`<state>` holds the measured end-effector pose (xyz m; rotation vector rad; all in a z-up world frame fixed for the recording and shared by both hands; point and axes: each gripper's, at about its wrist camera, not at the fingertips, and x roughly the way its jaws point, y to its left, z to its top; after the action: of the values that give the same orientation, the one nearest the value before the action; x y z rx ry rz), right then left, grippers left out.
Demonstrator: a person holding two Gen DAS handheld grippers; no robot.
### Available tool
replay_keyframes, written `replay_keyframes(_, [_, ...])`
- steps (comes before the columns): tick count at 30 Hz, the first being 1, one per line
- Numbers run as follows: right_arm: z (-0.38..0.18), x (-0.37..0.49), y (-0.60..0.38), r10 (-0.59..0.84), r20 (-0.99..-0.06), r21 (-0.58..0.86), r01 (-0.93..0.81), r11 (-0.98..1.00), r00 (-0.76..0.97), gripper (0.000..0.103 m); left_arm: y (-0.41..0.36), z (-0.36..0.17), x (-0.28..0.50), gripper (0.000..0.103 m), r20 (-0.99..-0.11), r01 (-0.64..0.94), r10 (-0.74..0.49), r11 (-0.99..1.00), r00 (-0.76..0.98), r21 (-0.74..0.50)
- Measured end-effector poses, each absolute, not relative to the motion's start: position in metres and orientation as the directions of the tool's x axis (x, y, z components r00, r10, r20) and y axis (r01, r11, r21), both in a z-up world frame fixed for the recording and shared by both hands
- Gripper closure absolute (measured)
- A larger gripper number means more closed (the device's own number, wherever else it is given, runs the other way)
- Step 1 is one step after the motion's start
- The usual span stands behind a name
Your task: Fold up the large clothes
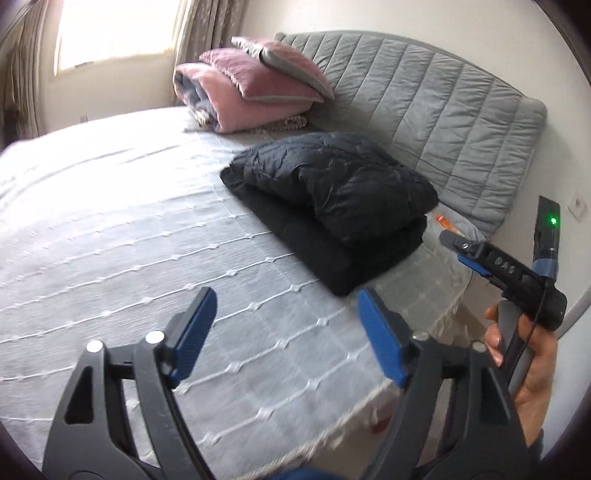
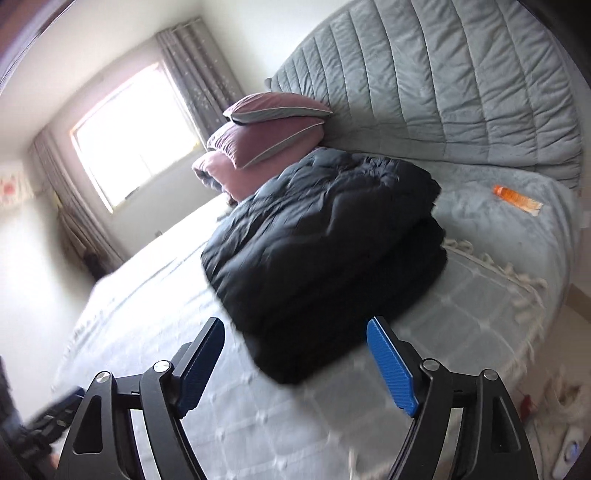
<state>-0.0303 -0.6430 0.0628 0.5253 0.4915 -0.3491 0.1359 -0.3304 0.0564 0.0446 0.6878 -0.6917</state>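
Orange tube (image 2: pixel 517 199) label unreadable, window (image 1: pixel 114 33) blown out

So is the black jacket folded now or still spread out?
Folded: the black jacket sits as a compact stacked bundle on the bed, layers doubled over, with no sleeves spread out.

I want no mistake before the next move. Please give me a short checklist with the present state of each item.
1. Left gripper jaws open, empty: ok.
2. Right gripper jaws open, empty: ok.
3. Black quilted puffer jacket folded into a compact bundle: ok.
4. Bundle fully on the white textured bedspread: ok.
5. Small orange tube apart from the bundle: ok.
6. Layers underneath lie flat: cannot tell.
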Motion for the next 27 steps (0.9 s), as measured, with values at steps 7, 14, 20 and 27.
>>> replay_keyframes(7, [0.097,-0.087,-0.556,-0.242,-0.499,0.312,0.433,0.846,0.832,0.019,-0.291,0.084,0.085,0.012,-0.545,0.650,-0.612,0.745,0.574,-0.151])
replay_keyframes(14, [0.139,-0.136,-0.490,-0.407,-0.456,0.204,0.538,0.818,0.791,0.014,-0.258,0.095,0.066,0.000,-0.432,0.691,-0.694,0.696,0.576,-0.198])
replay_keyframes(20, [0.149,-0.140,-0.450,-0.502,-0.456,0.131,0.613,0.779,0.735,0.013,-0.245,0.096,0.071,0.001,-0.459,0.689,-0.688,0.696,0.562,-0.200])
replay_keyframes(27, [0.153,-0.133,-0.420,-0.587,-0.432,0.072,0.675,0.734,0.685,0.000,-0.236,0.096,0.073,0.000,-0.459,0.638,-0.610,0.761,0.646,-0.113])
